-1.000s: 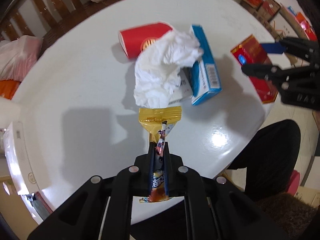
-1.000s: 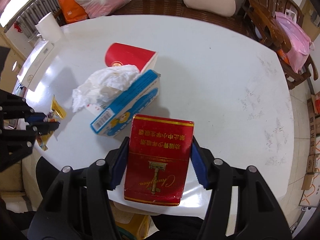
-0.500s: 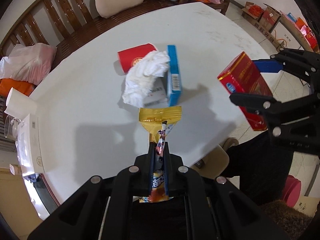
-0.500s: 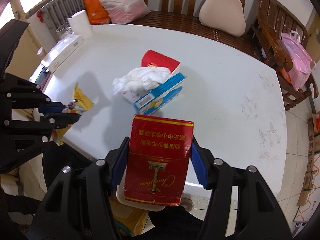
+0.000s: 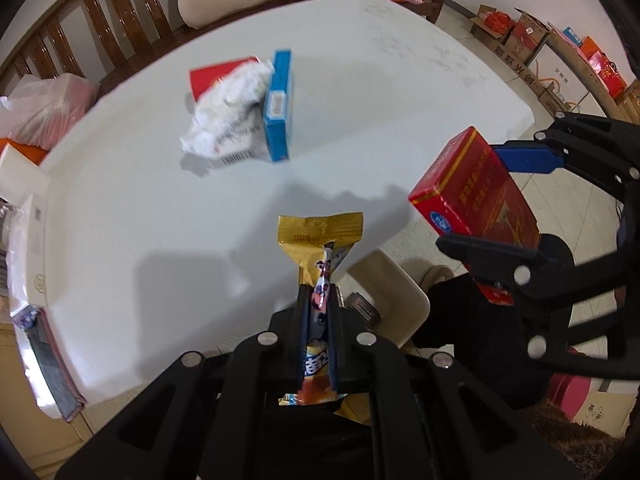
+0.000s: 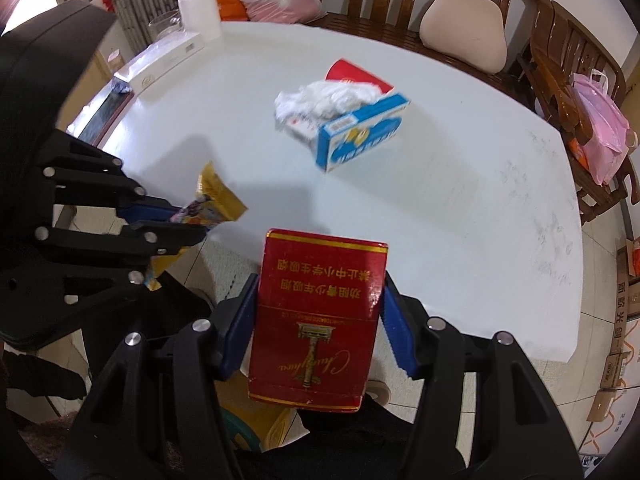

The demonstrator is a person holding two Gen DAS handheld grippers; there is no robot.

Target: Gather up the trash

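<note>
My left gripper [image 5: 318, 300] is shut on a gold snack wrapper [image 5: 320, 236], held past the near edge of the white table [image 5: 160, 208]. My right gripper [image 6: 320, 300] is shut on a red cigarette box [image 6: 316, 320], also off the table edge; it shows in the left wrist view [image 5: 476, 192]. On the table lie a crumpled white tissue [image 5: 228, 108], a blue box [image 5: 278, 108] and a red paper cup [image 5: 210, 76] in one cluster. The wrapper shows in the right wrist view [image 6: 212, 200].
A beige bin or stool [image 5: 384, 288] stands below the table edge. A white box [image 6: 168, 64], paper roll [image 6: 200, 12] and a dark phone-like slab [image 6: 102, 114] lie at the table's left end. Wooden chairs [image 6: 520, 4] with bags ring the far side. Cardboard boxes [image 5: 520, 36] line the floor.
Both grippers have pulled back and up from the table with their items; the table and trash cluster now look farther away, and the floor below the edge shows.
</note>
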